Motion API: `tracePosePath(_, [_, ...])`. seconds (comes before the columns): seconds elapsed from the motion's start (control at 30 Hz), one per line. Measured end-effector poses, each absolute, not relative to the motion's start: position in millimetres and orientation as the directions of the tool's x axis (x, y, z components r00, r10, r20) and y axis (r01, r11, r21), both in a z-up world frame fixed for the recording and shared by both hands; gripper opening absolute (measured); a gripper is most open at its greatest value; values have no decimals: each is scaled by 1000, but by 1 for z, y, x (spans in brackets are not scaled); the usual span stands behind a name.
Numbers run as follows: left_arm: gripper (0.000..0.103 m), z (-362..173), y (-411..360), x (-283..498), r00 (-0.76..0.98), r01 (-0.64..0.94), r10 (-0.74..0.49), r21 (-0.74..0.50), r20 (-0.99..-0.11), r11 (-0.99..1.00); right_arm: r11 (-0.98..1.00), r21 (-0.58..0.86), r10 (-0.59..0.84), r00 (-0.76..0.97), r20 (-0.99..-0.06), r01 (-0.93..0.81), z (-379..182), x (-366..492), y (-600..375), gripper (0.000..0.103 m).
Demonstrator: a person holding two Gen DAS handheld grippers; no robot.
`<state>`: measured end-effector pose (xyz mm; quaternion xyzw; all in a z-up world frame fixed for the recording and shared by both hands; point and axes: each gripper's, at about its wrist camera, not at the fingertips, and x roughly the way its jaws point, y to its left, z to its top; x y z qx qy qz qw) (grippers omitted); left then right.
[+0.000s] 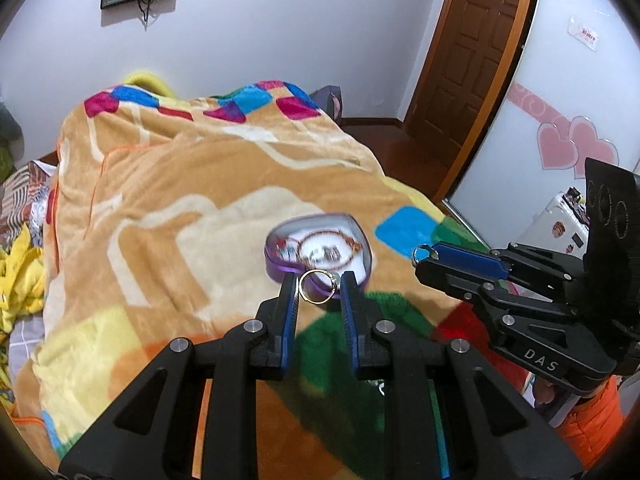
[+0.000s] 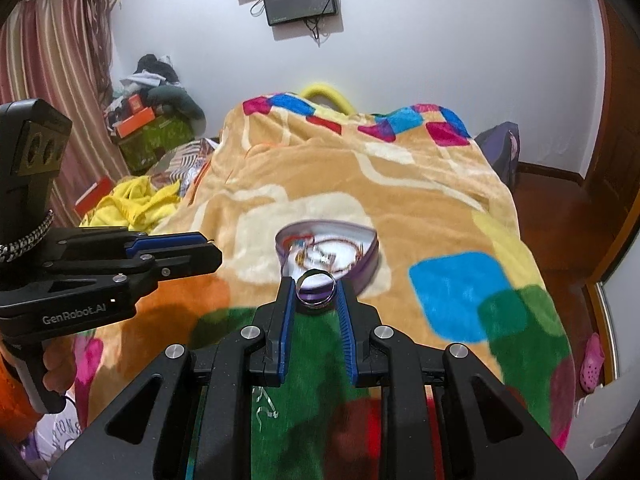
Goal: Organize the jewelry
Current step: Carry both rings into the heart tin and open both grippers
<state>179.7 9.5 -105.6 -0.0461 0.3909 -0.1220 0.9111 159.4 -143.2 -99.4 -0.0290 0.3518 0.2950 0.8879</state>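
A purple heart-shaped jewelry tin (image 1: 320,246) lies open on the patterned blanket, with a chain and small pieces inside; it also shows in the right wrist view (image 2: 326,248). My left gripper (image 1: 319,288) is shut on a thin gold ring (image 1: 318,287) and holds it just in front of the tin. My right gripper (image 2: 316,288) is shut on a wider silver ring (image 2: 317,289), also just short of the tin. Each gripper shows in the other's view: the right one (image 1: 424,256) at the right, the left one (image 2: 212,250) at the left.
The orange blanket (image 1: 180,200) with coloured squares covers the bed. Yellow cloth (image 2: 132,204) and piled boxes (image 2: 152,128) lie at the bed's left. A wooden door (image 1: 472,52) and a wardrobe with pink hearts (image 1: 568,148) stand at the right.
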Motion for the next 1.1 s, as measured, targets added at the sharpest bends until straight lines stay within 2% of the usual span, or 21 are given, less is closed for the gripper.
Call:
tracePosePath(0.4, [20, -104, 13, 214, 679, 184, -252, -173, -690, 968, 835, 183, 504, 588, -633, -520, -101, 189, -137, 19])
tracePosePath(1.1, [20, -146, 10, 265, 583, 176, -259, -192, -770, 966, 845, 177, 463, 525, -714, -505, -130, 232, -127, 19])
